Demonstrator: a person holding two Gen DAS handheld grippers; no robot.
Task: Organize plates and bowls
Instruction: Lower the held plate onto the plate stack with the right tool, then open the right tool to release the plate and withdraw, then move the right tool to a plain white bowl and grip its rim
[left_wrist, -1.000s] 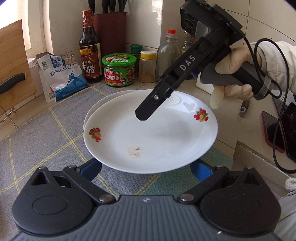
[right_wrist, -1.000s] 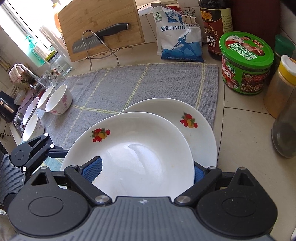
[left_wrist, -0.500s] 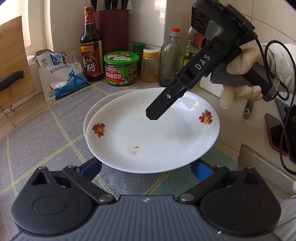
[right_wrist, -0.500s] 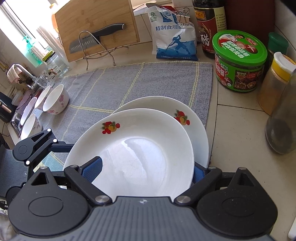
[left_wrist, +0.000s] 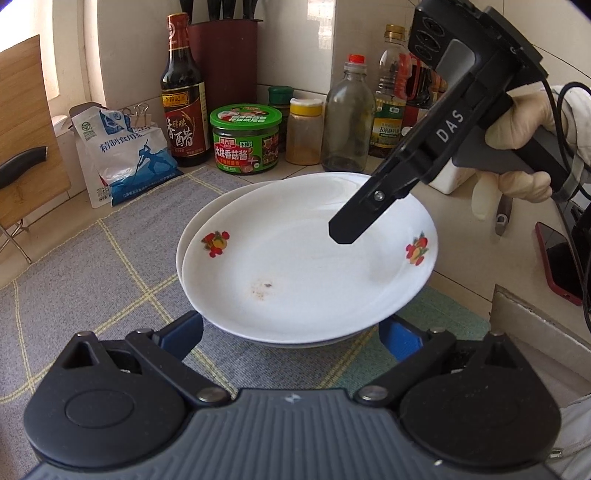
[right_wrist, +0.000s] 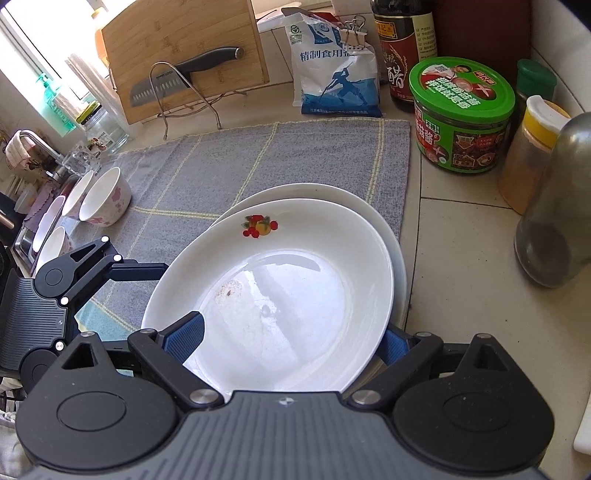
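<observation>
Plainly found two white fruit-printed plates stacked at the right end of the grey checked mat (left_wrist: 92, 277), the upper plate (left_wrist: 306, 266) lying slightly askew on the lower plate (right_wrist: 295, 191), with a small brown smear near its middle. Saw the left gripper (left_wrist: 291, 332) low at the stack's near edge, its blue fingers (left_wrist: 184, 332) spread wide and running in under the upper plate's rim; spotted no pad pressing on either plate. Saw the right gripper (right_wrist: 291, 332) slanting down over the same plate in a gloved hand (left_wrist: 517, 129), fingers (right_wrist: 184, 334) likewise far apart, one above the plate's inside and the other outside its rim, clamped on nothing. Noted small bowls (right_wrist: 107, 199) at the mat's far left end and a green-lidded jar (left_wrist: 245, 138) behind the plates.
</observation>
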